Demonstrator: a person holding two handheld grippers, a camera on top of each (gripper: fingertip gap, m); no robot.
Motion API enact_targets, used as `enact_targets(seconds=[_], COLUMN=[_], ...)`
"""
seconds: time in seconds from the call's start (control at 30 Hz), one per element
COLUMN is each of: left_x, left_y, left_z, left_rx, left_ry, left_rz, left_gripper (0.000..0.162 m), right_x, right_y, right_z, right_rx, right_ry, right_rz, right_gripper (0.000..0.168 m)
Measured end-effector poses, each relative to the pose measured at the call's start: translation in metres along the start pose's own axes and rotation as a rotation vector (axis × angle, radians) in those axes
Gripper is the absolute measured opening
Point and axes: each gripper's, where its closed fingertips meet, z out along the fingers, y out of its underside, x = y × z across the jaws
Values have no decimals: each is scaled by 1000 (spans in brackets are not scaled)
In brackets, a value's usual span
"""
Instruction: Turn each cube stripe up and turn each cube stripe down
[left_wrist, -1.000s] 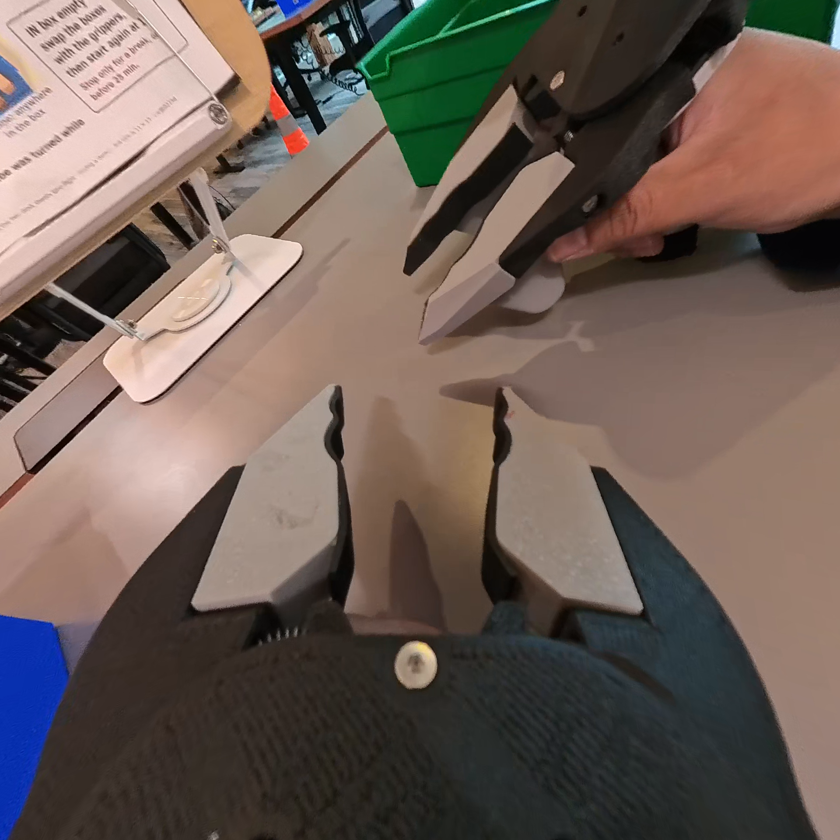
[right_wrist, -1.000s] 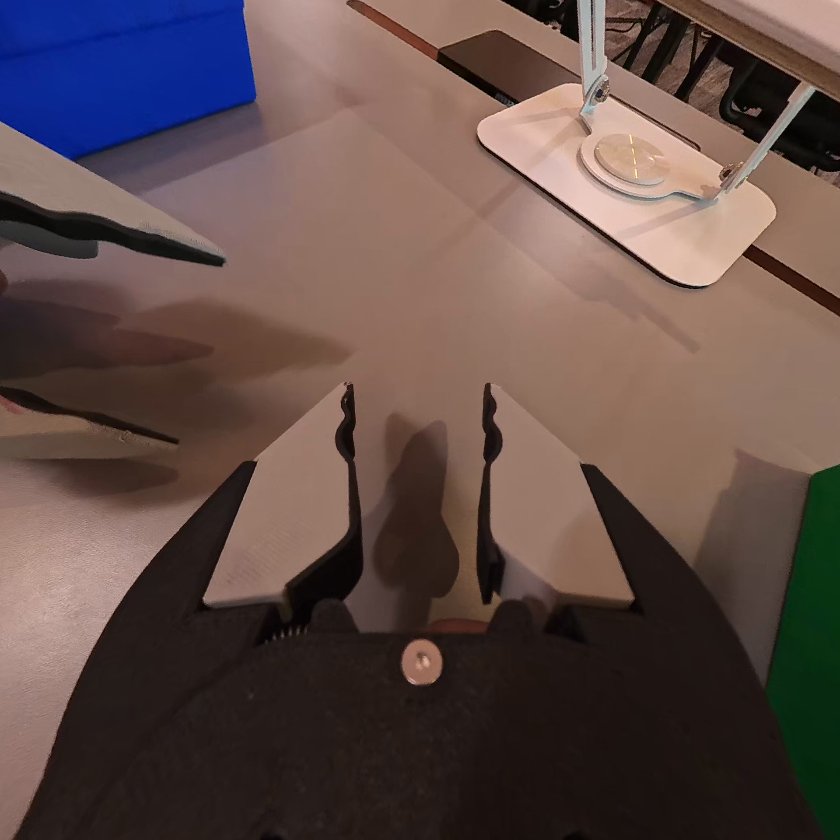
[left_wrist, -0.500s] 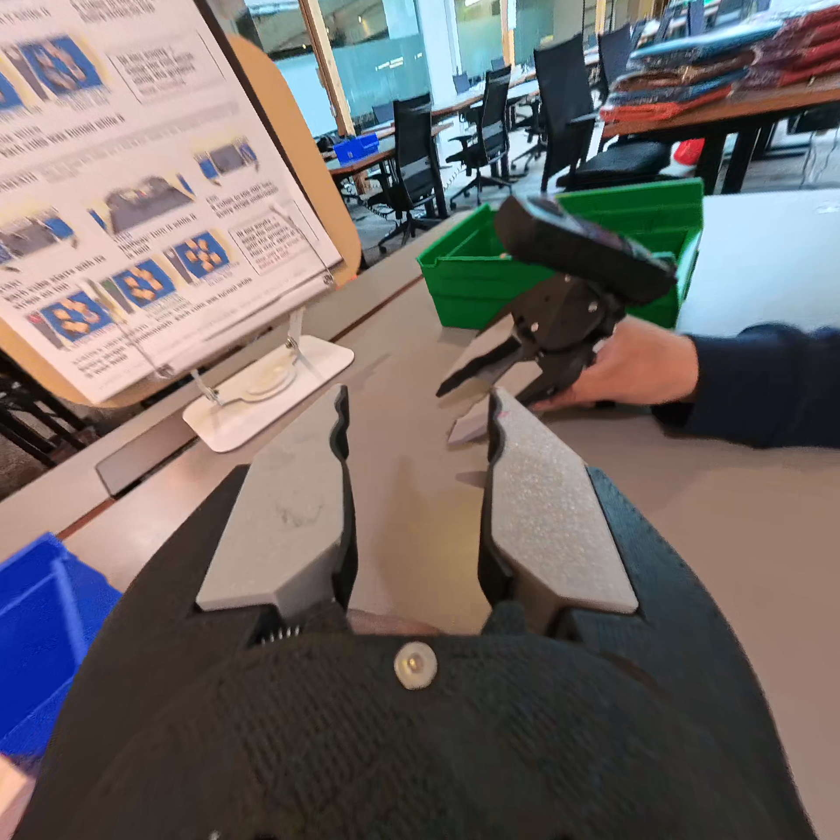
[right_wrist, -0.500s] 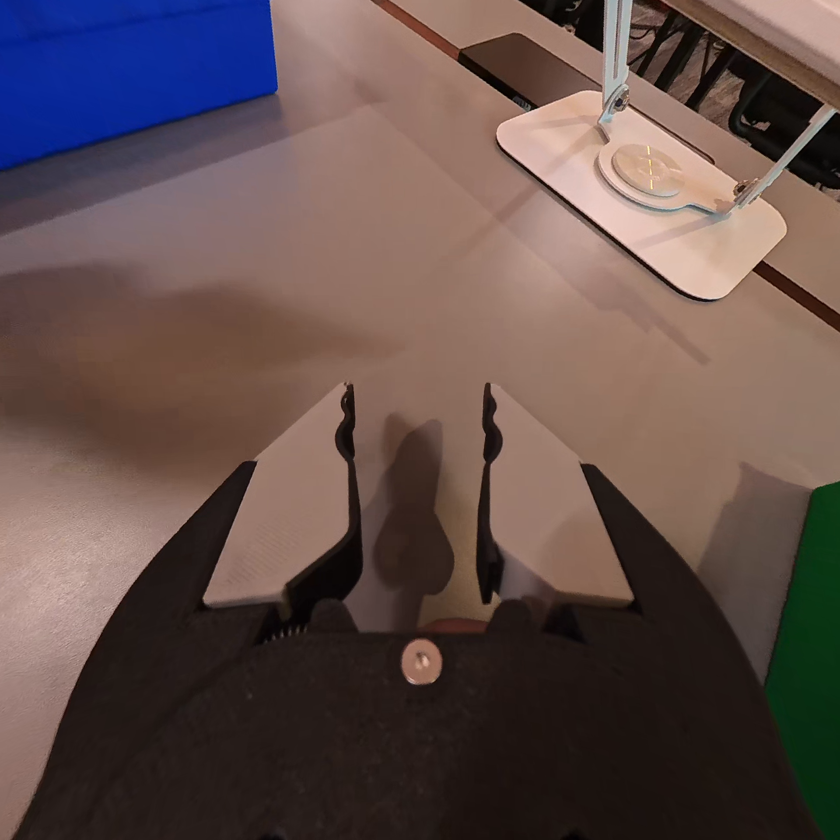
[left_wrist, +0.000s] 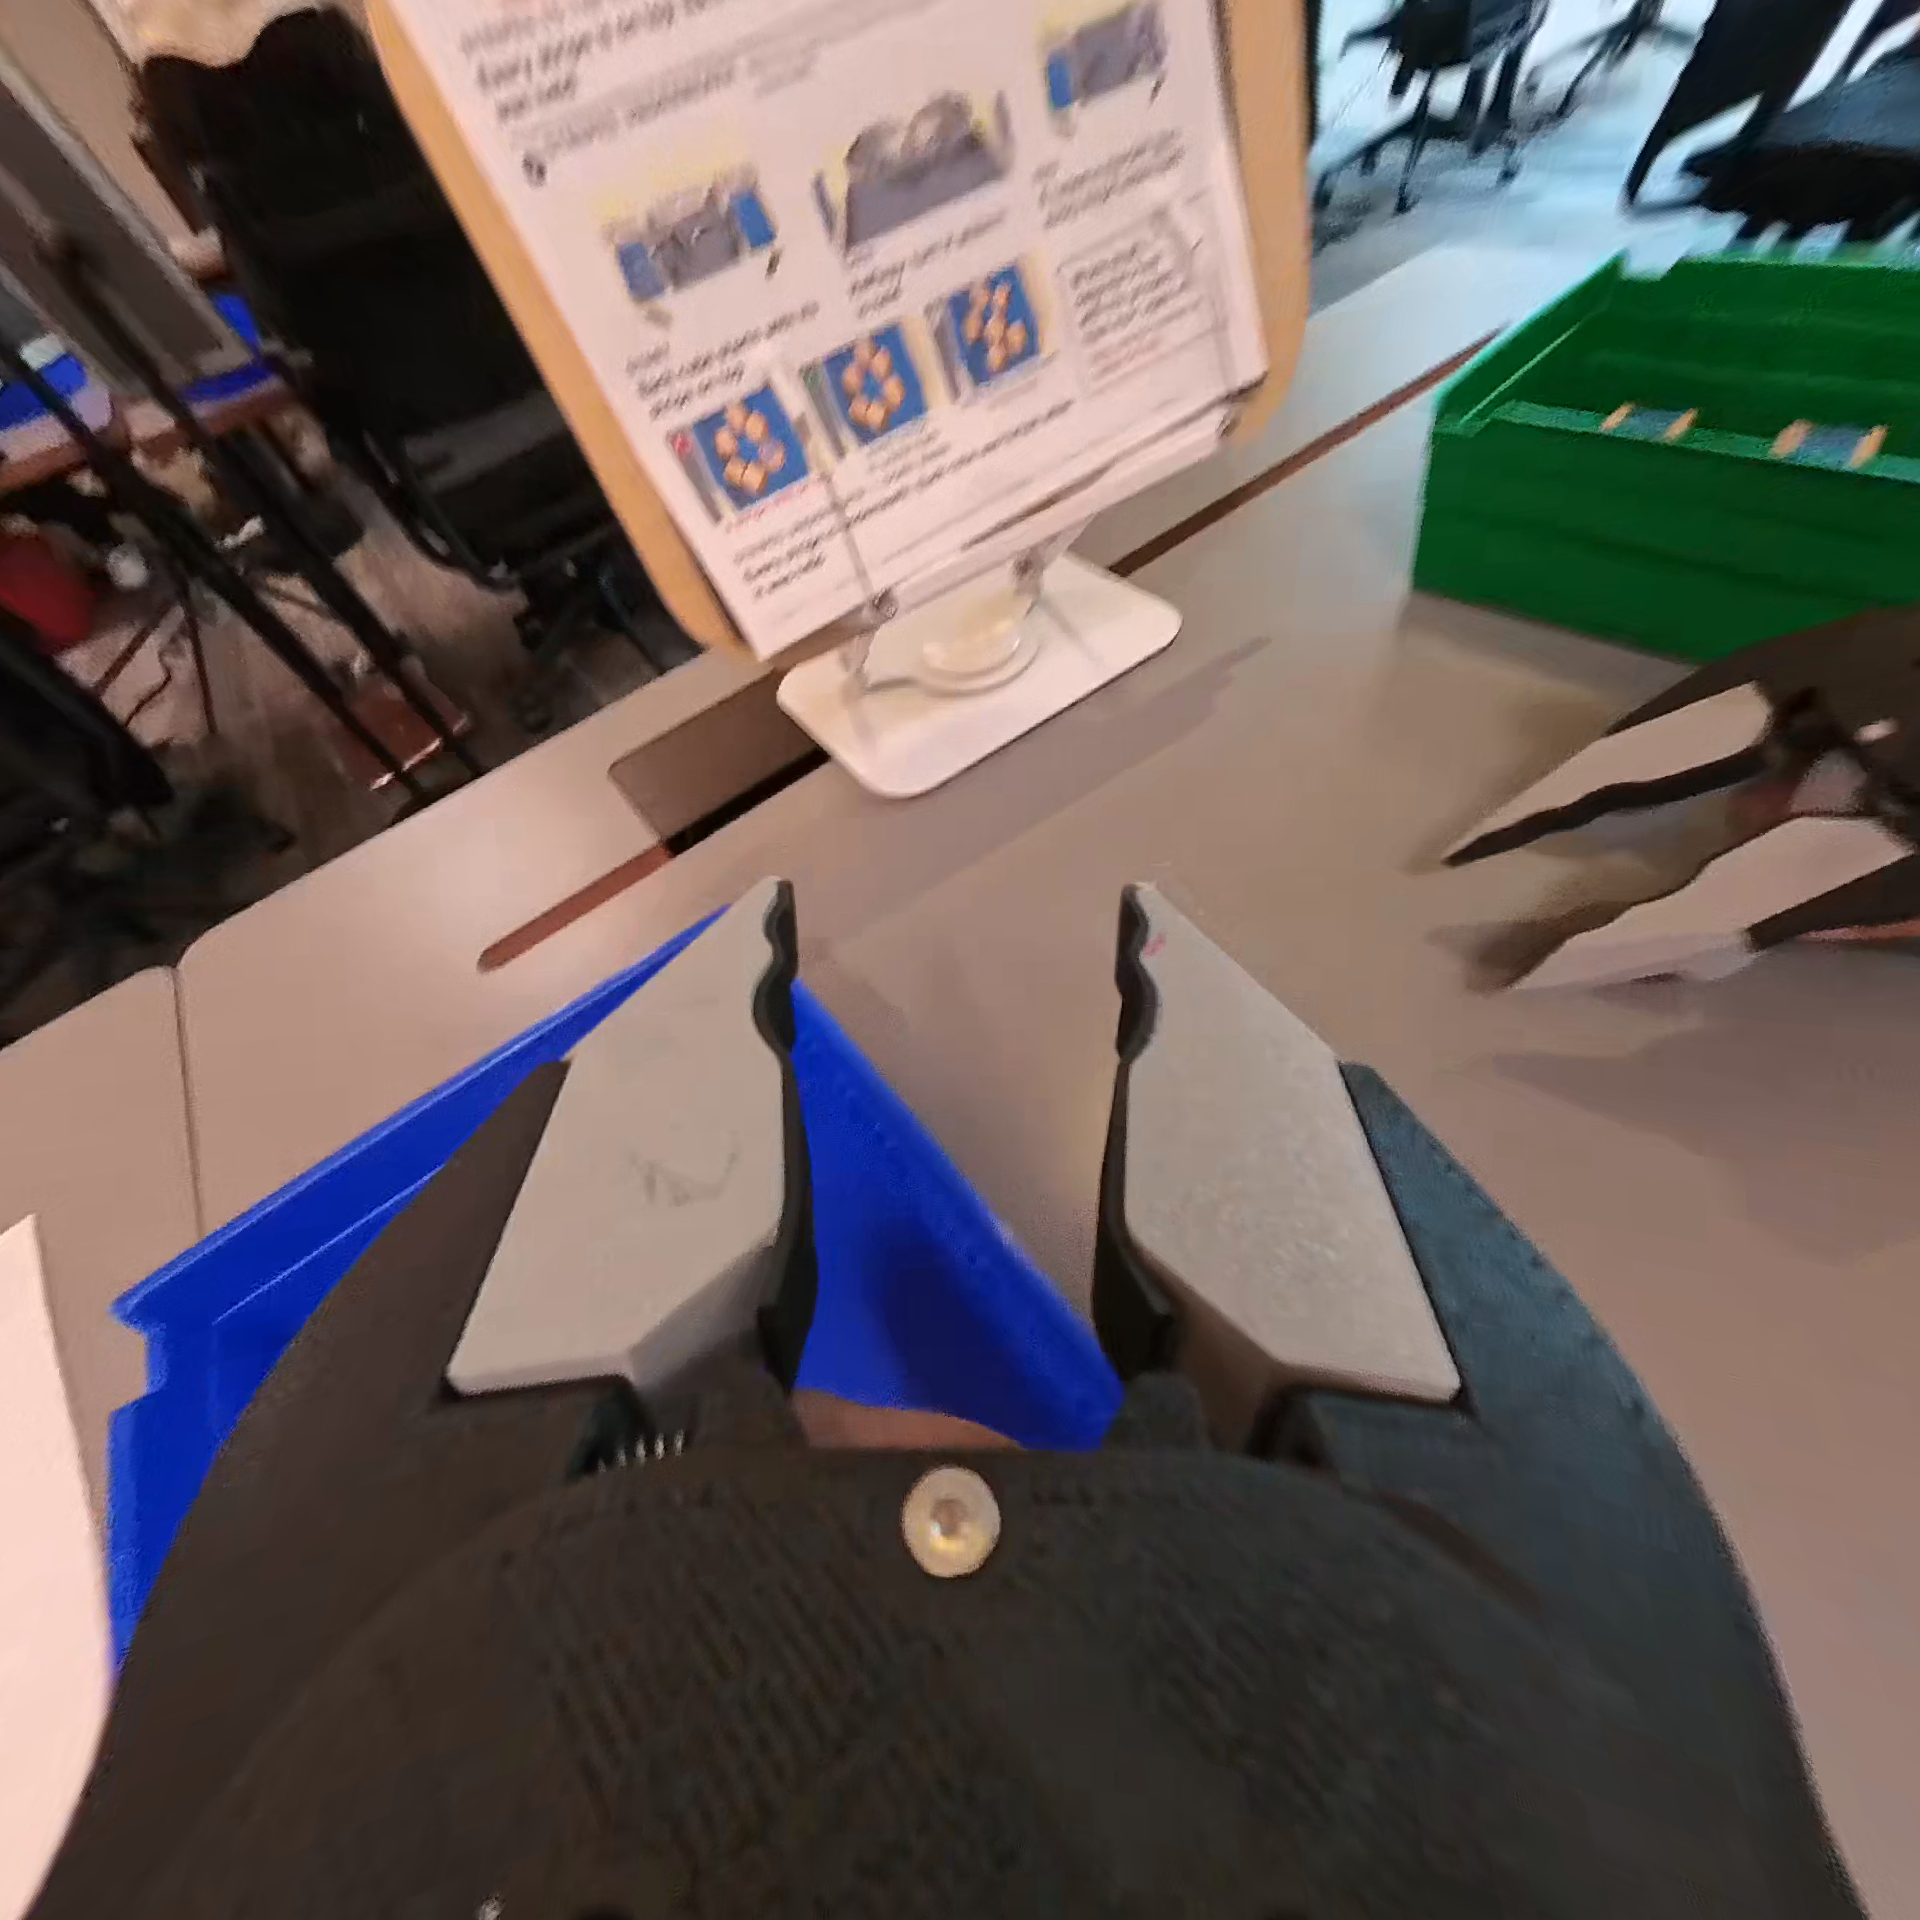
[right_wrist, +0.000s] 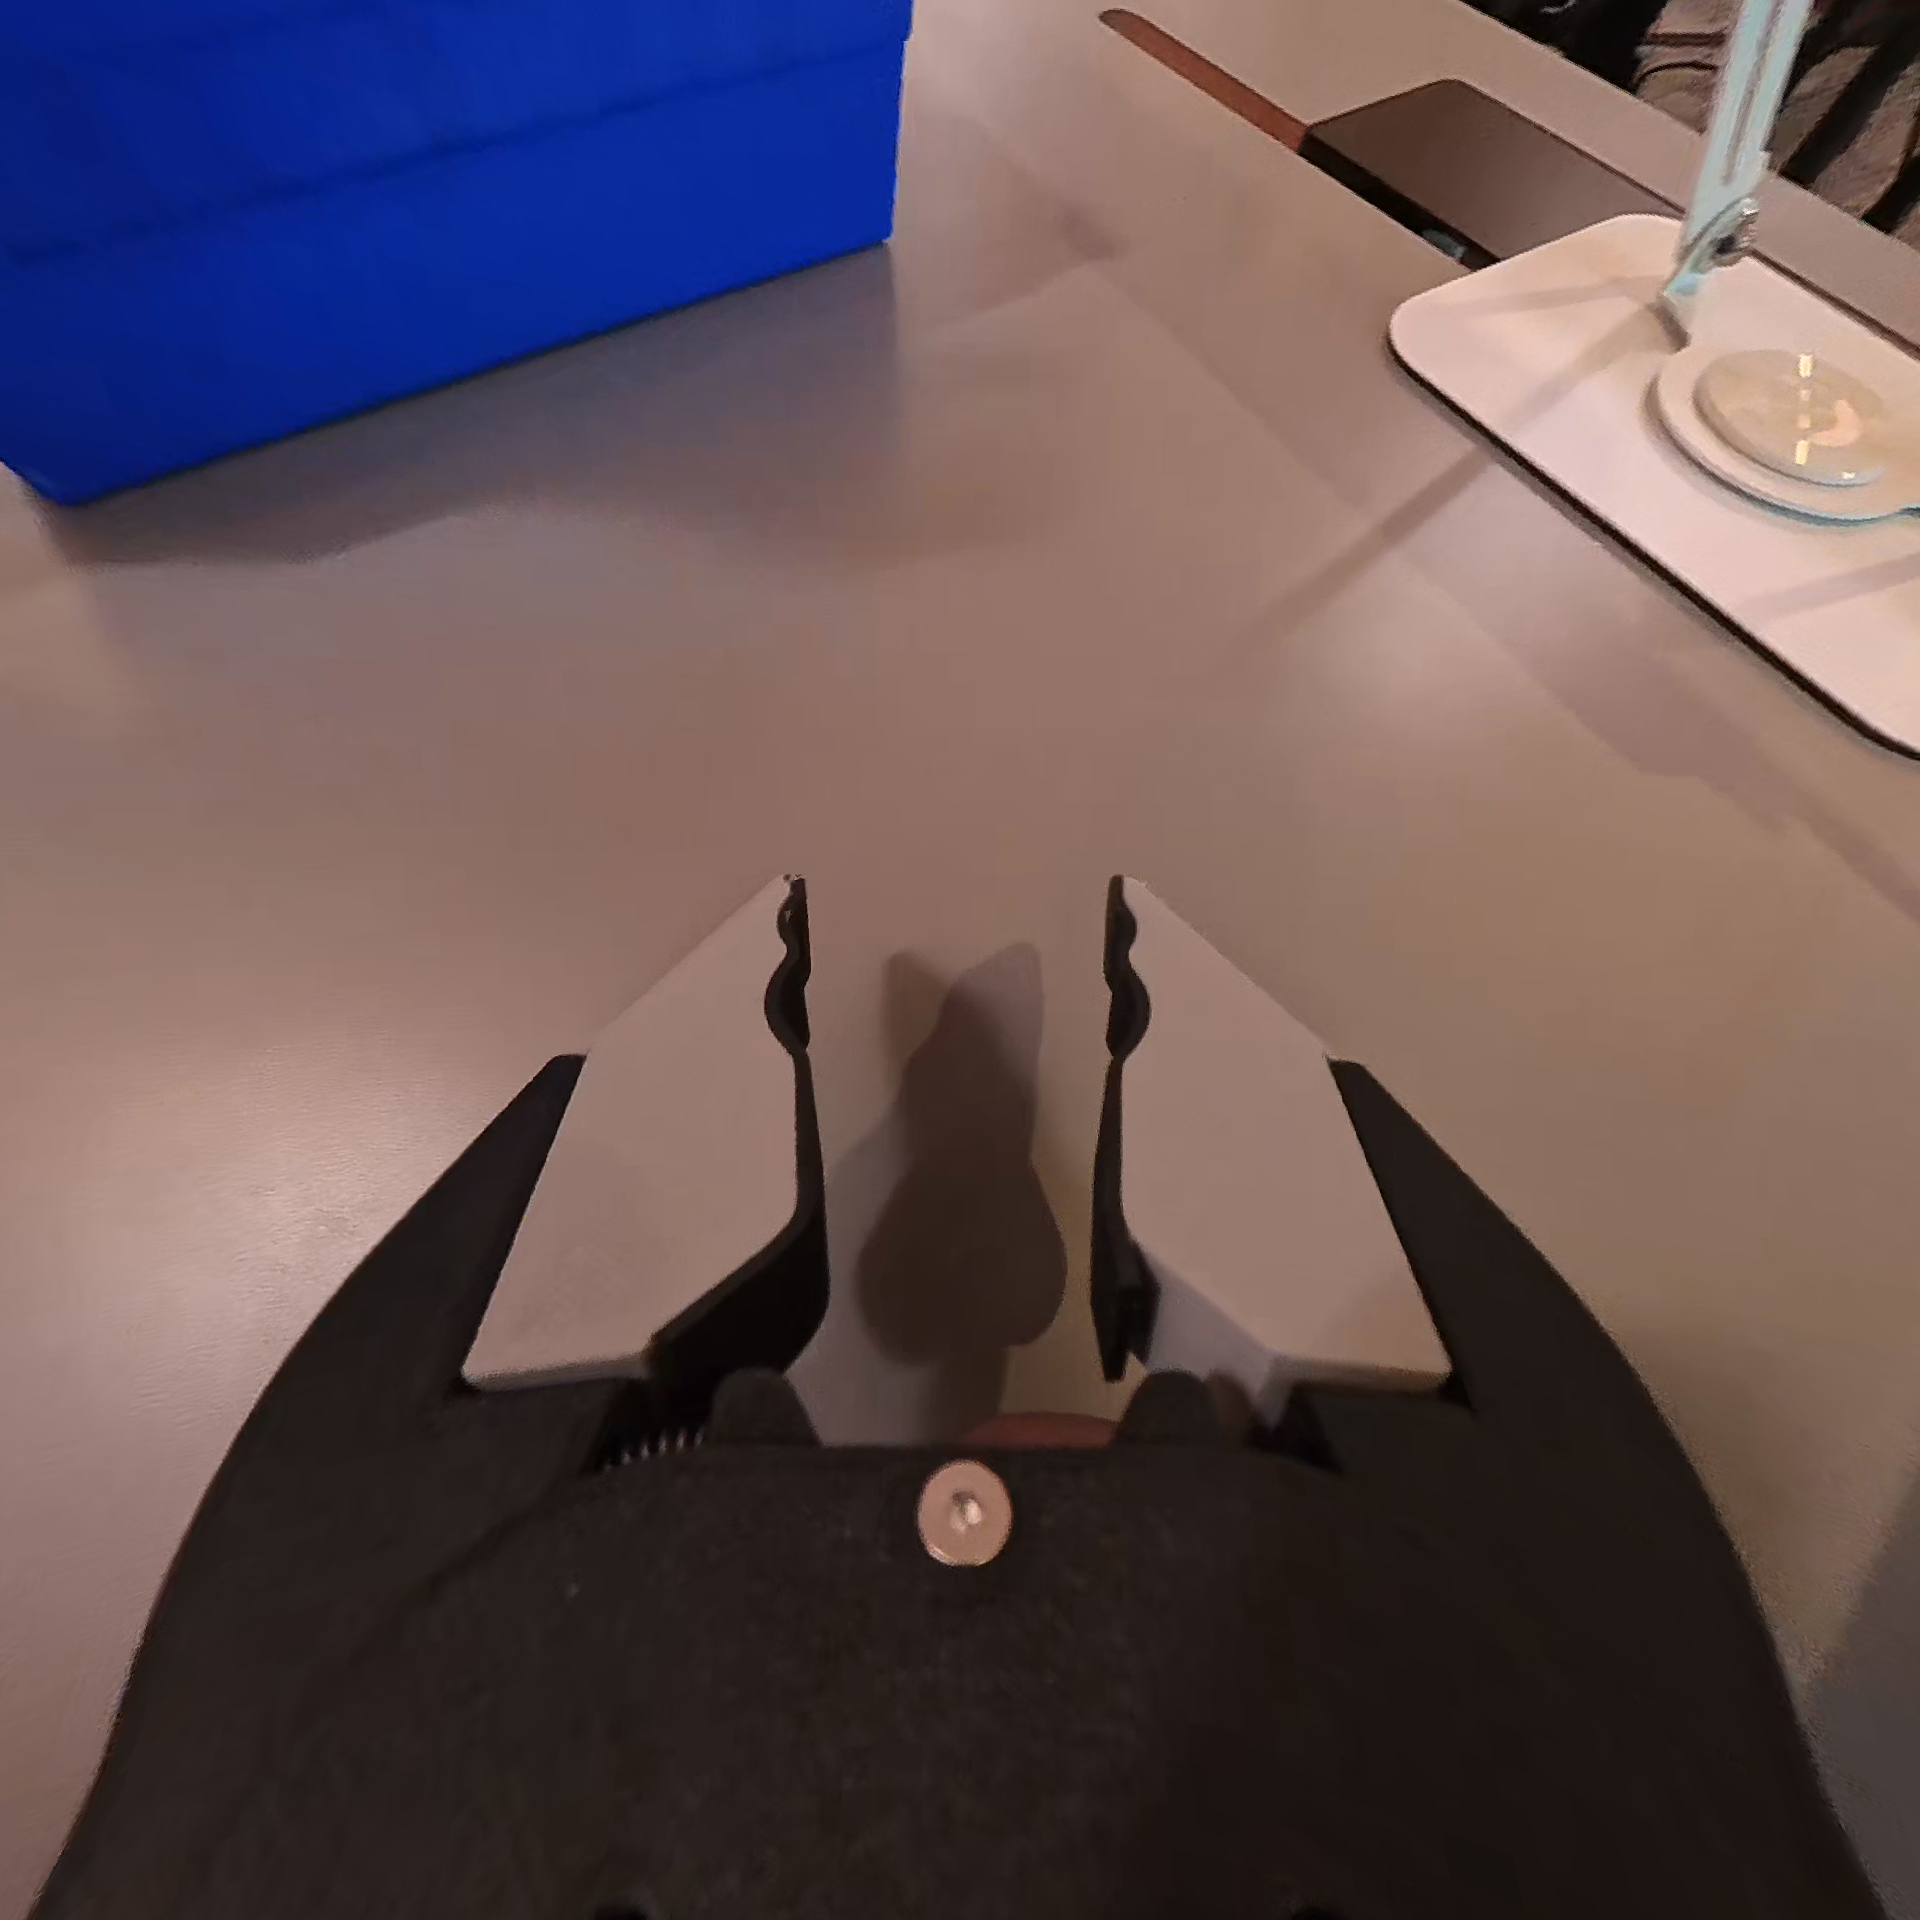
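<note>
No cube shows clearly. Small tan pieces (left_wrist: 1647, 421) stick up inside the green bin (left_wrist: 1662, 540) at the far right, too blurred to identify. My left gripper (left_wrist: 954, 899) is open and empty, held above the near corner of the blue bin (left_wrist: 914, 1195). My right gripper (right_wrist: 954, 894) is open and empty, low over the bare grey table (right_wrist: 935, 675). It also shows in the left wrist view (left_wrist: 1470, 920) at the right edge, jaws apart, close to the table. The blue bin (right_wrist: 416, 208) stands ahead and to the left of it.
An instruction sheet on a tan board (left_wrist: 883, 260) stands on a white base plate (left_wrist: 987, 675) at the table's back edge; the base also shows in the right wrist view (right_wrist: 1610, 416). A dark slot (right_wrist: 1455, 156) lies in the table beside it. Chairs and desks stand beyond.
My left gripper has risen and swung left, from the table middle to over the blue bin. My right gripper stays open and has shifted slightly toward the blue bin.
</note>
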Motion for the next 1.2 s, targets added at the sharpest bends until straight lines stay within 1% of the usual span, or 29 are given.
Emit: enact_targets(seconds=[0.1, 0.17, 0.23, 0.3, 0.43, 0.53, 0.63, 0.7, 0.87, 1.0, 1.1, 1.13, 1.17, 1.2], left_x=[-23, -39, -51, -61, -84, -87, -94, -95, -89, -98, -101, -100, -97, -97], left_y=[25, 37, 49, 61, 73, 76, 96, 108, 128, 162, 189, 196, 202, 204], left_z=[8, 13, 15, 14, 11, 16, 18, 21, 26, 28, 32, 33, 32, 32], left_rx=[-120, -181, -253, -351, -534, -587, -686, -722, -751, -846, -914, -939, -956, -958], left_ry=[-49, -64, -50, -18, 34, 95, 97, 102, 152, 157, 171, 180, 198, 202], left_rz=[41, 44, 40, 47, 91, 88, 208, 262, 280, 289, 240, 223, 212, 210], left_gripper=[62, 62, 62, 55, 56, 57, 58, 59, 60, 61, 68, 64, 47, 47], right_x=[-10, -12, -10, -5, -5, -7, -9, -9, -6, -2, 1, 1, 2, 2], right_y=[3, 4, 1, 0, -4, -3, -3, -3, -4, -5, -4, -4, -4, -4], right_z=[6, 7, 7, 7, 5, 6, 4, 4, 3, 2, 1, 1, 1, 1], right_rx=[-15, -25, -4, 4, 28, 21, 26, 27, 39, 47, 48, 48, 49, 49], right_ry=[-59, -71, -66, -47, -78, -85, -83, -84, -92, -87, -71, -66, -64, -63], right_rz=[30, 36, 36, 41, 95, 94, 82, 79, 110, 127, 119, 116, 115, 116], right_gripper=[55, 55, 54, 55, 55, 55, 55, 55, 55, 55, 55, 54, 54, 54])
